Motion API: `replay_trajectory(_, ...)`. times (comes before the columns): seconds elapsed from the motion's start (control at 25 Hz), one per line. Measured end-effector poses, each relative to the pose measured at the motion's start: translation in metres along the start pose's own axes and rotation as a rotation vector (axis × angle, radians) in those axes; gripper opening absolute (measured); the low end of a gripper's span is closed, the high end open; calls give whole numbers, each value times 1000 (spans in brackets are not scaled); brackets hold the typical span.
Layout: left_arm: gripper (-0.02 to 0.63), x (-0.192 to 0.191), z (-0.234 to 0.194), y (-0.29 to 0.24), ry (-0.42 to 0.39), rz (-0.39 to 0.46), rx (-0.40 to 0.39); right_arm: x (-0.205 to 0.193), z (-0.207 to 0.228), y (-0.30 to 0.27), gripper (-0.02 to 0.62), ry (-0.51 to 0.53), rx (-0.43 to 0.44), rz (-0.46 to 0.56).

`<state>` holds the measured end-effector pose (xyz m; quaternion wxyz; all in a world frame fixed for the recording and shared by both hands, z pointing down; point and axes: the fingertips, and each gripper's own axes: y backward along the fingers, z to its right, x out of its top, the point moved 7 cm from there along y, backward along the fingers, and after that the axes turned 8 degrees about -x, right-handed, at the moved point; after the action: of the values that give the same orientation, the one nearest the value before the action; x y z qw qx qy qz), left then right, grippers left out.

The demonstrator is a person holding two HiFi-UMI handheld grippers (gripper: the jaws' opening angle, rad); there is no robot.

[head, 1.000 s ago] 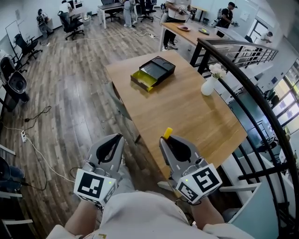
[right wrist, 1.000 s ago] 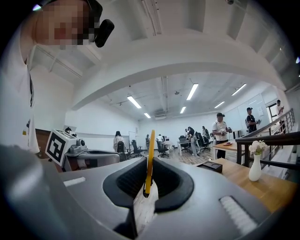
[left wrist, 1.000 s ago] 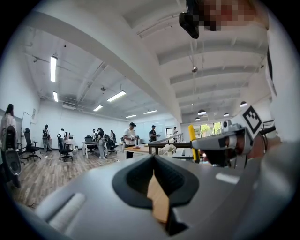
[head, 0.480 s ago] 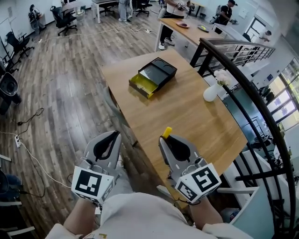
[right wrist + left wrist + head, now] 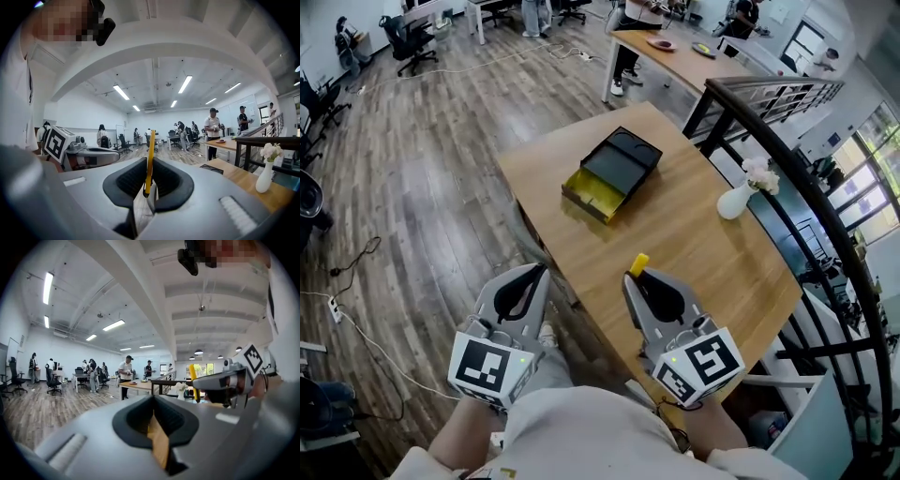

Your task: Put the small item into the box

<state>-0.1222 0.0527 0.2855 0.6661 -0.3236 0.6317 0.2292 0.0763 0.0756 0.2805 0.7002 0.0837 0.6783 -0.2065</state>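
Risk of losing thin yellow item (image 5: 638, 264), pinched only by its lower end in right gripper (image 5: 637, 277) over near table (image 5: 694, 253) edge, on the reach to far box (image 5: 614, 172); left gripper (image 5: 538, 273) closed, empty

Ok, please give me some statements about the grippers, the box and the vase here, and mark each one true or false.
1. The right gripper holds a thin yellow item between its jaws. True.
2. The left gripper also holds something. False: its jaws are together with nothing between them.
3. The black box lies on the floor. False: it lies on the wooden table.
4. A white vase with flowers stands on the table. True.
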Motion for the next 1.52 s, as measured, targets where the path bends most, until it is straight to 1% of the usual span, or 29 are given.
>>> replay_trajectory(0.08, 3, 4, -25, -13, 14, -2, -28, 8, 1, -25, 40, -3, -18, -5)
replay_trajectory(0.24, 3, 10, -73, -40, 1, -10, -67, 19, 4, -72, 39, -13, -54, -6)
replay_trajectory(0.36, 3, 12, -105, -55, 18, -8, -100, 24, 4, -102, 40, -8, -66, -11)
replay_trajectory(0.52, 3, 15, -141, -65, 21, -9, -131, 32, -1, -134, 40, 4, -100, -11)
replay_trajectory(0.64, 3, 19, -161, -70, -5, -17, -145, 37, -5, -151, 40, 15, -129, -8)
replay_trajectory(0.84, 3, 16, -181, -80, 24, -39, -172, 38, -5, -175, 40, 12, -145, -28)
replay_trajectory(0.96, 3, 13, -189, -88, 9, -23, -181, 38, -1, -182, 40, 3, -153, -35)
replay_trajectory(1.12, 3, 13, -192, -96, 19, -28, -194, 40, 6, -186, 40, -12, -163, -42)
replay_trajectory(1.44, 3, 19, -191, -112, 36, -42, -163, 41, 26, -196, 40, -3, -135, -52)
replay_trajectory(1.52, 3, 20, -191, -118, 29, -43, -154, 42, 33, -198, 40, -5, -126, -52)
